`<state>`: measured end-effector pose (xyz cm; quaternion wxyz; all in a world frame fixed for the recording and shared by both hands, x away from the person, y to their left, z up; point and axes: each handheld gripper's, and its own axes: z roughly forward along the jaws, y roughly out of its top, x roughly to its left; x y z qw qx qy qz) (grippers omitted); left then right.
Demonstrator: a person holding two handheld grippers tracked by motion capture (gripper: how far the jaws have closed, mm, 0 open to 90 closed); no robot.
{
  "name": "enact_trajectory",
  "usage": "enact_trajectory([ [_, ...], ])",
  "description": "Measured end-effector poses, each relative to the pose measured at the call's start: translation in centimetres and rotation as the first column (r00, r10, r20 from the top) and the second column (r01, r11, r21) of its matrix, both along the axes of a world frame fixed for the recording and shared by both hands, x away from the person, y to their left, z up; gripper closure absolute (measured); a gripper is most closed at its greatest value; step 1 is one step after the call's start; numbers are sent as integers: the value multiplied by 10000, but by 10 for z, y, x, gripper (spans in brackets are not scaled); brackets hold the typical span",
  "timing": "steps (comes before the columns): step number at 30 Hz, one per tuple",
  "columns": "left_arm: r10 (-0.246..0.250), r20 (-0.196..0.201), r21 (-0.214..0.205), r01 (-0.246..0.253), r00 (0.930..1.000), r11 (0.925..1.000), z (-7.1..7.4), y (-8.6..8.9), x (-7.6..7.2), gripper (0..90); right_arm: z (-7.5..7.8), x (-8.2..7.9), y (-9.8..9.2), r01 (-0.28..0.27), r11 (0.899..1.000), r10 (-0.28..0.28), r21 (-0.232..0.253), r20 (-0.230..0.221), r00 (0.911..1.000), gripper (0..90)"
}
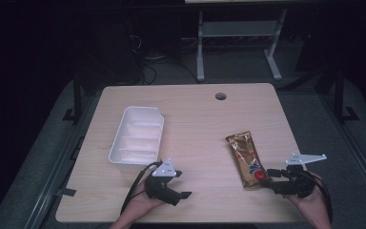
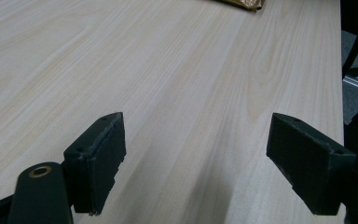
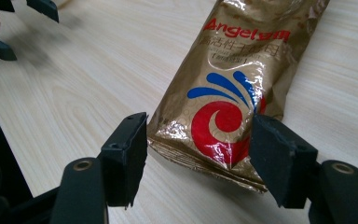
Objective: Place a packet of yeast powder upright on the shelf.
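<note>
I held a gripper in each hand at the near edge of the light wooden table (image 1: 195,119). The gold packet (image 1: 246,159) served as my landmark: it lay flat on the wood, long axis running away from me and slightly leftward, its red and blue swirl logo at the end nearest me.

My right gripper (image 1: 270,178) sat just at that near end of the packet, pointing leftward toward it. In the right gripper view the jaws stood wide, one on each side of the packet's (image 3: 228,102) lower end. The right-hand jaw looked to be touching or overlapping the packet's edge, and the left-hand one stood a little apart from it; nothing was clamped. The printed word "Angel" showed farther up the packet.

My left gripper (image 1: 176,183) was well to the left of the packet, near the table's front edge, resting in my left hand (image 1: 143,202). In the left gripper view its jaws stood wide apart over bare wood (image 2: 168,93), holding nothing, and a corner of the packet (image 2: 242,3) showed at the top edge.

A white plastic tray (image 1: 122,143) with ribbed compartments lay farther left of the packet, beyond my left gripper. A small round hole (image 1: 220,96) sat in the table past the far end of the packet.
</note>
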<state>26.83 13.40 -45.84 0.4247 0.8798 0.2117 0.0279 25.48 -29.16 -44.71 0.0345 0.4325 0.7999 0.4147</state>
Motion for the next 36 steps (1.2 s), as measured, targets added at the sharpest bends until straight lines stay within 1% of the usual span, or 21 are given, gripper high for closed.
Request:
enact_trajectory([
  [6,52,-74,-71,-53,10000,10000,0,-2,3,215,3,4,-1,150,9997,-153,189,150,9998,368],
  [8,21,-56,-65,-21,10000,10000,1,-4,4,217,5,6,0,146,9998,-149,164,185,9997,368],
  [9,26,-63,-62,-26,10000,10000,2,-6,4,221,7,8,2,171,9999,-171,11,266,9995,369],
  [12,-3,-8,-128,3,10000,9999,5,-11,5,225,9,12,4,150,9999,-150,11,325,9994,372],
  [15,69,-23,-155,-69,10000,9999,8,-16,9,230,13,21,7,148,9998,-144,-132,272,9995,381],
  [17,4,-129,-151,-6,9999,9999,11,-20,11,234,14,24,8,161,9999,-159,-63,230,9996,382],
  [18,-16,-104,-142,15,9999,9999,13,-22,13,237,16,26,8,134,9999,-135,50,204,9997,382],
  [19,-18,-28,-152,18,10000,9999,16,-27,15,240,18,30,10,80,9999,-78,-76,204,9998,383],
  [22,-62,10,-128,62,10000,9999,19,-33,18,245,19,36,11,23,9999,-21,-149,189,9998,384],
  [23,-94,38,-53,94,9999,9999,21,-40,21,245,20,38,11,35,9999,-32,-139,175,9998,383],
  [24,-94,38,-53,94,9999,9999,21,-40,21,245,20,40,12,1,10000,0,-83,174,9998,383],
  [25,-116,-16,9,116,9999,9999,22,-46,26,245,21,42,12,-50,10000,51,-63,165,9999,384],
  [26,-116,-16,9,116,9999,9999,22,-46,26,245,23,44,14,-69,10000,70,-60,163,9998,384],
  [27,-118,-47,57,118,9999,9999,24,-52,32,245,24,46,15,-101,9999,102,-82,169,9998,388],
  [28,-118,-47,57,118,9999,9999,24,-52,32,245,24,46,15,-101,9999,102,-82,169,9998,388],
  [29,-88,-118,0,88,9999,10000,27,-58,38,245,26,51,18,-176,9998,178,-97,208,9996,403],
  [30,-88,-118,0,88,9999,10000,27,-58,38,245,26,51,18,-176,9998,178,-97,208,9996,403],
  [31,-122,-158,-58,121,9998,9999,30,-64,42,246,27,54,22,-209,9996,213,-178,187,9996,419],
  [34,-116,-141,44,117,9998,9999,31,-70,45,249,23,55,26,-342,9991,346,-257,167,9993,436],
  [35,-94,-105,64,95,9999,9999,32,-73,47,251,19,54,29,-363,9984,370,-431,160,9992,466],
  [36,-22,-163,28,22,9999,10000,33,-79,51,259,18,53,30,-366,9983,372,-457,142,9992,477],
])
